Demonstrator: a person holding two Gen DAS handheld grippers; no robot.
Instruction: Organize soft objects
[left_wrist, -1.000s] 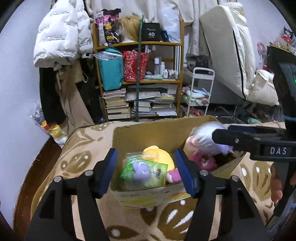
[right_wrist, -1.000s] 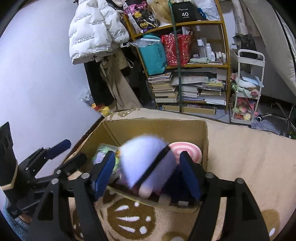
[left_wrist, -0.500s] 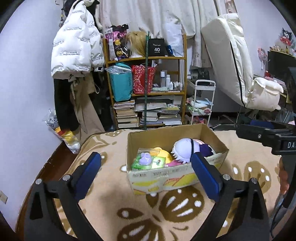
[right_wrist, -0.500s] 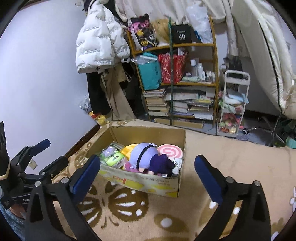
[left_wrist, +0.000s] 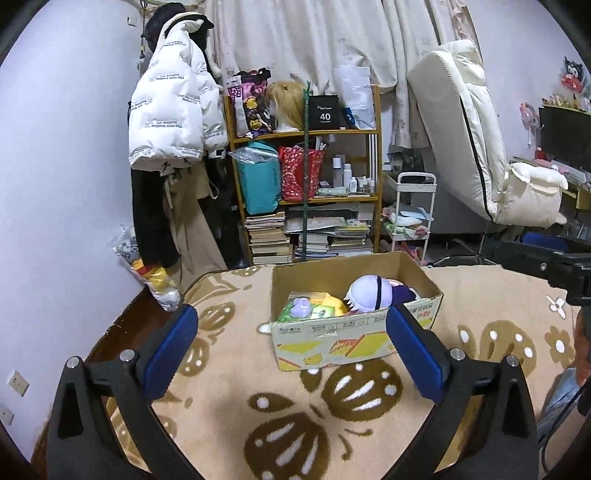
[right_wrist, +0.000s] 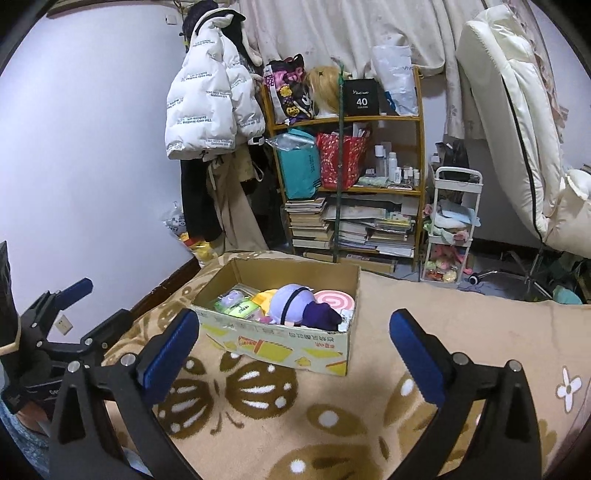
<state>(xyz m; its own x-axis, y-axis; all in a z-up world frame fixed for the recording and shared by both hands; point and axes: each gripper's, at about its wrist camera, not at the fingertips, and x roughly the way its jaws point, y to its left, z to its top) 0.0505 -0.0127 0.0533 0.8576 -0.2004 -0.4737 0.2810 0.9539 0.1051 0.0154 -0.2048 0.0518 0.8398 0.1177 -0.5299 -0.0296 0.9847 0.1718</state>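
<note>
Two hand-held grippers, left hand-held gripper and right hand-held gripper, both spread wide, empty, tilted down short of cardboard box | purple-haired plush doll lies inside box on patterned blanket, by its far-left corner | judged light, squashy; pinch round head.
</note>
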